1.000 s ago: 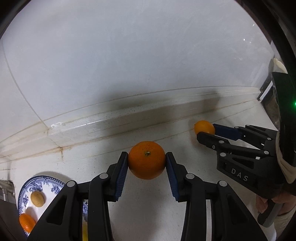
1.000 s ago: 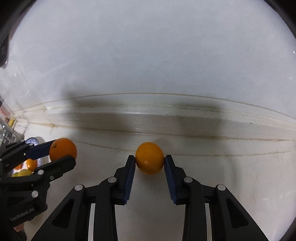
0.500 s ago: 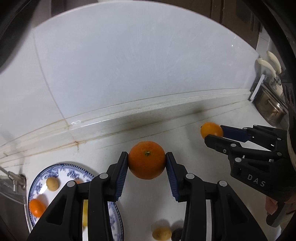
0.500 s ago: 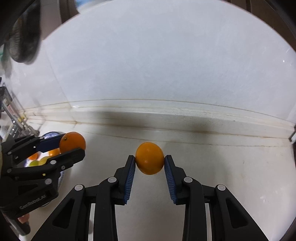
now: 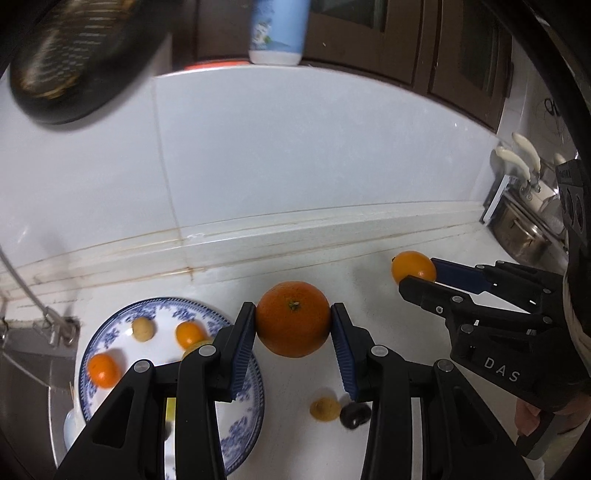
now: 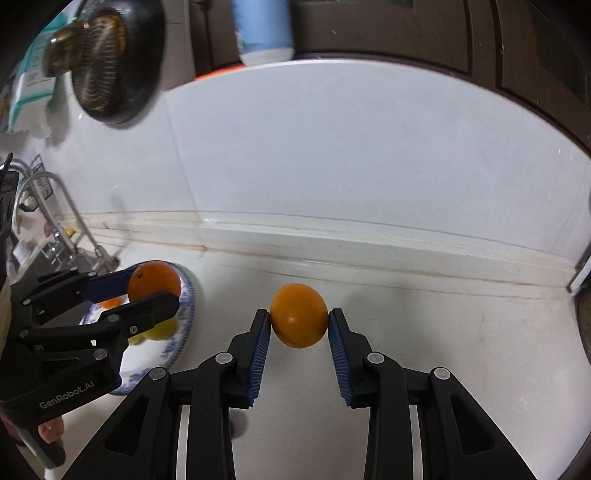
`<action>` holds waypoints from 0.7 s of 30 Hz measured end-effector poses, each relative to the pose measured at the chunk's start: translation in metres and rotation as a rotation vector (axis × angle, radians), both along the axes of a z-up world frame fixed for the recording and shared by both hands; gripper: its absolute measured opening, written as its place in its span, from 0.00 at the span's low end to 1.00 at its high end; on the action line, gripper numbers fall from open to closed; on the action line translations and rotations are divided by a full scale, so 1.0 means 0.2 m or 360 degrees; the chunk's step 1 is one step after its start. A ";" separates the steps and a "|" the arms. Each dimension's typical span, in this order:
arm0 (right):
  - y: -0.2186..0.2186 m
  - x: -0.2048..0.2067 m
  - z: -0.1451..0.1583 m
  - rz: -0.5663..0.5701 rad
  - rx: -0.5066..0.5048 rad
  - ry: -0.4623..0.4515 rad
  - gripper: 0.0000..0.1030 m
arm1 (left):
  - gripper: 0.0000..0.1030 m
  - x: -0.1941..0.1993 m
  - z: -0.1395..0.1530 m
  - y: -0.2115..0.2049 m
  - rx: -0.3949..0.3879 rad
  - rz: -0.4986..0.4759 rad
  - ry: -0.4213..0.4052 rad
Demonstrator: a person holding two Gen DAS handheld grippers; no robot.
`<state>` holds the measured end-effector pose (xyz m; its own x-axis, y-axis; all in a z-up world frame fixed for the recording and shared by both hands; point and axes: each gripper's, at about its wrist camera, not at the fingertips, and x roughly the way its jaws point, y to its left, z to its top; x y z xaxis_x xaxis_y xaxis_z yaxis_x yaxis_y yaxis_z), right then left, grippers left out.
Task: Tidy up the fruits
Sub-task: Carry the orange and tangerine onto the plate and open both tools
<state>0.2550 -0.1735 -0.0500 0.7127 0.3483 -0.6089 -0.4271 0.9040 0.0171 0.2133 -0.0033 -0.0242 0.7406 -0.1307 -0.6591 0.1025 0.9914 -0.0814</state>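
The left gripper [image 5: 293, 332] is clamped on a big orange [image 5: 293, 318]; both blue pads [image 5: 242, 345] press on its sides, and the stem end of the fruit faces the camera. The orange hangs in the air above the white counter [image 5: 388, 332], just right of the plate [image 5: 236, 424].

The right gripper [image 6: 299, 326] is clamped on a small orange [image 6: 299, 315], which is smoother and a little oval. Its pads [image 6: 258, 347] touch the fruit on both sides, and it too is off the counter. In the left wrist view this gripper comes in from the right side with the fruit at its tips, and part of a hand [image 5: 528, 421] shows under it.

The plate is white with a blue pattern and stands on the counter at the left, near the sink [image 5: 22, 369]. On it lie two small orange fruits [image 5: 103, 369], one pale brown round fruit [image 5: 142, 328] and something yellow, partly hidden behind the left gripper. On the counter, below the big orange, lie a small yellowish fruit [image 5: 325, 408] and a dark one [image 5: 354, 414], touching each other.

Behind all is a white tiled wall [image 5: 295, 147]. A dark pan [image 5: 74, 55] hangs at the upper left, and a blue cup [image 5: 277, 29] stands on a ledge above.
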 end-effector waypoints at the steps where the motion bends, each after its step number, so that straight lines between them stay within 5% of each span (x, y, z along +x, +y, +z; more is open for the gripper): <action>1: 0.02 -0.02 0.00 0.0007 0.0004 -0.0005 0.33 | 0.39 -0.03 0.01 0.02 -0.0004 0.0013 -0.0009; 21: 0.36 -0.22 0.06 0.0252 0.0013 -0.0042 0.33 | 0.39 -0.30 0.02 0.35 -0.0047 0.0271 -0.0065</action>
<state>0.2118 -0.1012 -0.0389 0.6643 0.4625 -0.5873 -0.5647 0.8253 0.0112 0.1533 0.0665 -0.0207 0.7798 -0.0198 -0.6257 -0.0631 0.9919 -0.1101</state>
